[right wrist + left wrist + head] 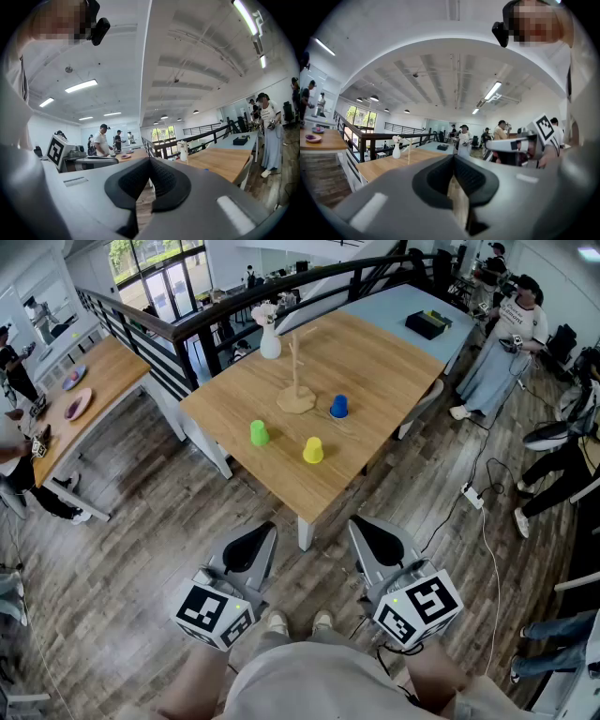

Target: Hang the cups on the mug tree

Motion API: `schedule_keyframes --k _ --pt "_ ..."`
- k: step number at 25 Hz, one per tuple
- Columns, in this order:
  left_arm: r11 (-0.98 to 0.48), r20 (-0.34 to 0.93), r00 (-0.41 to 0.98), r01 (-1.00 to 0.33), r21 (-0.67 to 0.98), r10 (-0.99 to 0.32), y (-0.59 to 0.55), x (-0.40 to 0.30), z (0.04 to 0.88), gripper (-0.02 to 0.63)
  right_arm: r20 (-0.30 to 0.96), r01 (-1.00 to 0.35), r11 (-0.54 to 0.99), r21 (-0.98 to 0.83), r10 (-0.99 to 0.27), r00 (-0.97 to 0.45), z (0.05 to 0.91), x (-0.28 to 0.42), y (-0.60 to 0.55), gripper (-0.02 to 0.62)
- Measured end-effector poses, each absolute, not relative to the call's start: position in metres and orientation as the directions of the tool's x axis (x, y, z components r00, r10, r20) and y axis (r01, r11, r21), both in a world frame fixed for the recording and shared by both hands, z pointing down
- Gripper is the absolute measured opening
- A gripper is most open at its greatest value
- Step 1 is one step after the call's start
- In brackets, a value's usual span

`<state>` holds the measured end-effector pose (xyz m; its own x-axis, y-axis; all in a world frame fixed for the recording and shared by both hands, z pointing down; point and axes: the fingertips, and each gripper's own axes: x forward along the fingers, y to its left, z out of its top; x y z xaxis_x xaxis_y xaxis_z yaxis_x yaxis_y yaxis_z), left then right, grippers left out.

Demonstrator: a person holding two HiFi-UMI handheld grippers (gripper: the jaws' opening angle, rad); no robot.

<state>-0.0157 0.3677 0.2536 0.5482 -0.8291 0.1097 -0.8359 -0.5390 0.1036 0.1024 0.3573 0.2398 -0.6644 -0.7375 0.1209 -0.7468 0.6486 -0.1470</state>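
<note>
Mug tree [296, 381]: upright on table [394, 352]
Blue cup [339, 406]: 3 o'clock of tree
Yellow cup [312, 450]: 6 o'clock
Green cup [259, 433]: 8 o'clock
Left gripper [255, 542]: jaws together, empty
Right gripper [373, 538]: jaws together, empty

Open tabletop [394, 362] surrounds the mug tree [296, 381]; vase [270, 338] stands behind it.

Left tool [453, 160] jaws together, empty

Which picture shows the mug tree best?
The head view: the whole mug tree stands on the table, seen from above. The left gripper view shows only a thin, distant pole beside the white vase. In the right gripper view I cannot make it out.
</note>
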Motion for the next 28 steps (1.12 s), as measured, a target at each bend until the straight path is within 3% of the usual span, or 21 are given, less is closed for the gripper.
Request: schedule_keyframes --k 28 --pt "-0.495 0.134 0.501 -0.865 0.077 -0.855 0.384 0.051 0.259 0.002 0.101 -0.684 0.712 -0.159 -0.678 -0.728 0.252 0.163 0.368 -0.001"
